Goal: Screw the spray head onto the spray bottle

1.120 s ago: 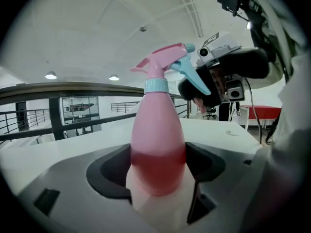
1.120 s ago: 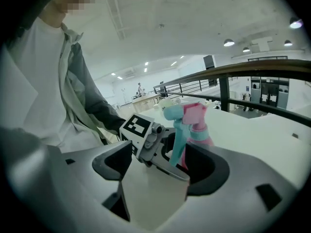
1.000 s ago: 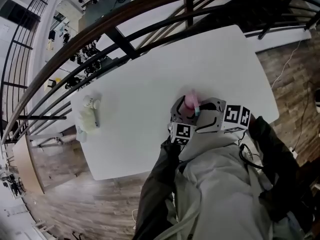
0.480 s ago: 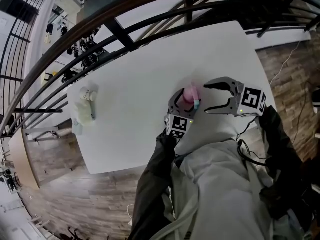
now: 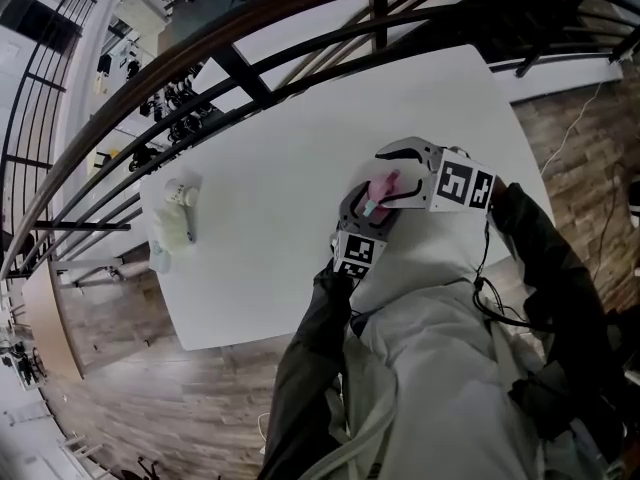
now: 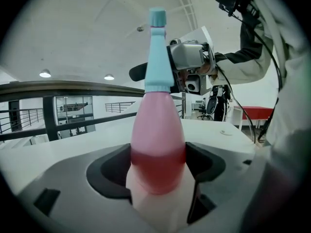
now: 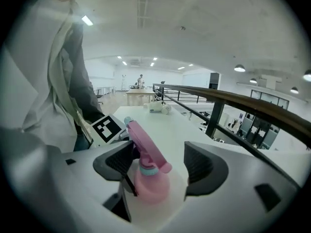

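A pink spray bottle [image 5: 381, 190] stands upright on the white table [image 5: 300, 148], near its front edge. My left gripper [image 5: 362, 218] is shut on the bottle's lower body [image 6: 158, 144]. The spray head [image 6: 157, 57] sits on the bottle's neck, teal in the left gripper view and pink with a teal collar [image 7: 146, 144] in the right gripper view. My right gripper [image 5: 383, 180] is open, with its jaws on either side of the spray head [image 7: 158, 161]. A gap shows between the head and the right-hand jaw.
A small white object [image 5: 175, 218] lies near the table's left edge, also seen far off as the white object [image 7: 160, 109]. A dark railing [image 5: 250, 38] runs along the table's far side. Wooden floor [image 5: 580, 138] lies beyond the right edge.
Half a second ago my right gripper was wide open to the right of the bottle. It has since moved left over the spray head and narrowed. The left gripper and bottle stayed put.
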A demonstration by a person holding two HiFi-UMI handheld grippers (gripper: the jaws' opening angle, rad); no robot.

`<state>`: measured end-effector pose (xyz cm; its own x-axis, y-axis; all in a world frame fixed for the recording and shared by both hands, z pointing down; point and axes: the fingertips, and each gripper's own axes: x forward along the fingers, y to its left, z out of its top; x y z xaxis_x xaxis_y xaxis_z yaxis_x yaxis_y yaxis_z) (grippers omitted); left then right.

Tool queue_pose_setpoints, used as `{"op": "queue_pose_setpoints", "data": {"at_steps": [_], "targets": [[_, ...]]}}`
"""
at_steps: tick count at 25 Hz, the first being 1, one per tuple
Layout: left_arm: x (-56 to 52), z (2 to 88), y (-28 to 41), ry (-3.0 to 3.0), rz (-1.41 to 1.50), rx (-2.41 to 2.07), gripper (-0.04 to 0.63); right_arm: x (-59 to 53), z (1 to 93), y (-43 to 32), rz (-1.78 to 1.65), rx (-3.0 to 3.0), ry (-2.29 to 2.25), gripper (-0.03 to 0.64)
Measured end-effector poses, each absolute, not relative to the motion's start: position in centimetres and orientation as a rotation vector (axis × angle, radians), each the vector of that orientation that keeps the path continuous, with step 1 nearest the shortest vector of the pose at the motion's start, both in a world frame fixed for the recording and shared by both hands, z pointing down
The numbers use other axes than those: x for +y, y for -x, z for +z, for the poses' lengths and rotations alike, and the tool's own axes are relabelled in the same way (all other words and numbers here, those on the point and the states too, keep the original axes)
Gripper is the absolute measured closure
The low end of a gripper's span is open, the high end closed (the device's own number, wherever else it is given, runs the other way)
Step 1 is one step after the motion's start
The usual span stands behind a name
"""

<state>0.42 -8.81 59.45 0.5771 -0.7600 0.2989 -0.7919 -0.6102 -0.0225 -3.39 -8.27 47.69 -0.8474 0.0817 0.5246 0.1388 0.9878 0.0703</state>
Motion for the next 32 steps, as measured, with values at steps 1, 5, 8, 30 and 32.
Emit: {"op": "queue_pose_setpoints", "data": {"at_steps": [1,5,8,30,32], "targets": [[-8.9,59.5,-0.4,-2.687,0.43,-1.328,0.232,-8.0,47.9,3.0,-0.113,-2.577,0.159,0.311],[-9.1,58.4,-0.1,-2.659,0.44,-1.326,0.232,-6.8,48.1,1.0,-0.08,-2.548,0.161,0.396],[-9.0,59.6,-0.3,-2.679,0.436,-1.324,0.232,-5.7,47.7,0.4,-0.021,-2.58,0.111,0.397],[-7.6,57.2,1.4,-2.607,0.291,-1.413,0.233,-10.1,50.4,-5.8,0.328,-2.791,-0.675,0.408],[-6.5,56.8,1.7,-2.614,0.319,-1.416,0.233,-9.7,51.4,-6.9,0.401,-2.774,-0.727,0.408]]}}
